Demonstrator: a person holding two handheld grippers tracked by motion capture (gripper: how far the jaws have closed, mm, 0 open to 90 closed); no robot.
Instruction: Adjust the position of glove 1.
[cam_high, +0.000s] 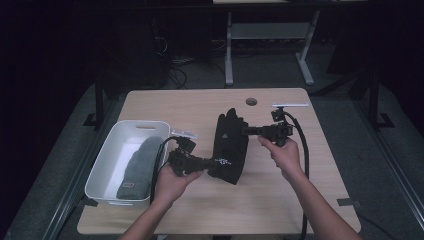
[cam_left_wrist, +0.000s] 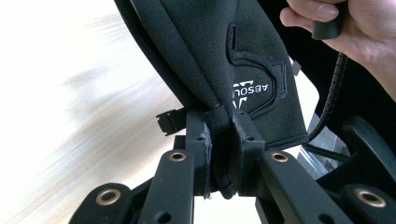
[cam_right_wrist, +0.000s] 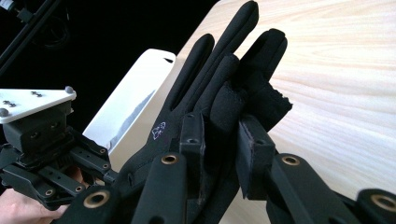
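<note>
Both my grippers, left (cam_high: 212, 162) and right (cam_high: 248, 131), clamp the black fabric glove (cam_high: 230, 145); transfer to the white plastic bin (cam_high: 102, 167), which holds a grey glove (cam_high: 138, 167), remains.

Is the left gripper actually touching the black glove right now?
Touching. In the left gripper view, the left gripper has both jaws pressed onto the cuff edge of the black glove, the fabric bunched between them.

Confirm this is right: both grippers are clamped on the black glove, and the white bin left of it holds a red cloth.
One detail is wrong. The cloth in the white bin is grey, not red, as the high view shows. The rest holds: the left gripper and the right gripper are both clamped on the black glove.
</note>
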